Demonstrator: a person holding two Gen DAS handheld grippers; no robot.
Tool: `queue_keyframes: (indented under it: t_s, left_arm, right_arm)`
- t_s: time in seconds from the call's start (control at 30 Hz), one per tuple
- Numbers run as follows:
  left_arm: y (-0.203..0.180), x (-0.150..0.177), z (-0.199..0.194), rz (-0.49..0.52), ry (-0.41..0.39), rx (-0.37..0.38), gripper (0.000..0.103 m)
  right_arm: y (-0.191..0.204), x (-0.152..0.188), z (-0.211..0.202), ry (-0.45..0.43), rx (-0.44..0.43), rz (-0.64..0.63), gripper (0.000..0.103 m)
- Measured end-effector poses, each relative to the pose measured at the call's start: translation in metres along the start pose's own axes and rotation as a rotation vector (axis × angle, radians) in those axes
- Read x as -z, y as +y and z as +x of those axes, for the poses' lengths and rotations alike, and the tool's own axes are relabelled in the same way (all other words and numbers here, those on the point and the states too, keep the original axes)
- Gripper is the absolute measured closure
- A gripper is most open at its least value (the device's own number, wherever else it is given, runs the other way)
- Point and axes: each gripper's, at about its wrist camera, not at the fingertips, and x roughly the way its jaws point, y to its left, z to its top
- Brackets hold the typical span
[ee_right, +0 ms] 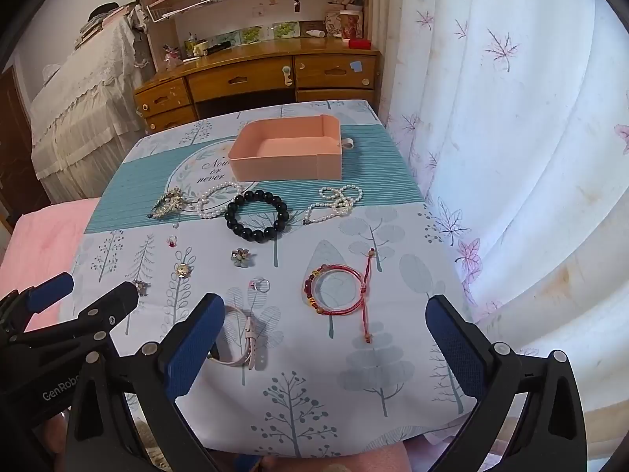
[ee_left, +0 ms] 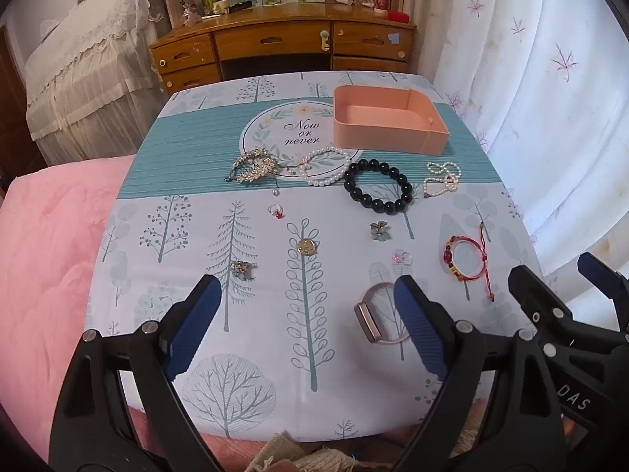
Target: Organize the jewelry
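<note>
An empty pink box (ee_left: 387, 122) (ee_right: 287, 153) stands at the far side of the table. In front of it lie a black bead bracelet (ee_left: 378, 190) (ee_right: 256, 214), two pearl strands (ee_left: 324, 167) (ee_right: 338, 202), a gold brooch (ee_left: 253, 167), a red cord bracelet (ee_left: 468, 257) (ee_right: 338, 287), a pink watch (ee_left: 377, 318) (ee_right: 245, 342) and several small rings and charms. My left gripper (ee_left: 306, 322) is open and empty over the near table. My right gripper (ee_right: 322, 338) is open and empty above the near edge, just before the red bracelet.
The table wears a tree-print cloth (ee_left: 275, 334). A pink blanket (ee_left: 47, 255) lies to the left, a white curtain (ee_right: 511, 157) hangs to the right, and a wooden desk (ee_left: 283, 43) stands behind the table.
</note>
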Motion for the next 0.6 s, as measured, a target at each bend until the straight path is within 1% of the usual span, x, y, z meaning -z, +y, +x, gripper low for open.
queue_keyframes:
  t_s: [0.6]
  left_arm:
    - [-0.0015, -0.0033, -0.0038, 0.002, -0.002, 0.002, 0.014]
  right_arm:
    - [-0.0012, 0.0007, -0.0005, 0.0, -0.005, 0.004, 0.0]
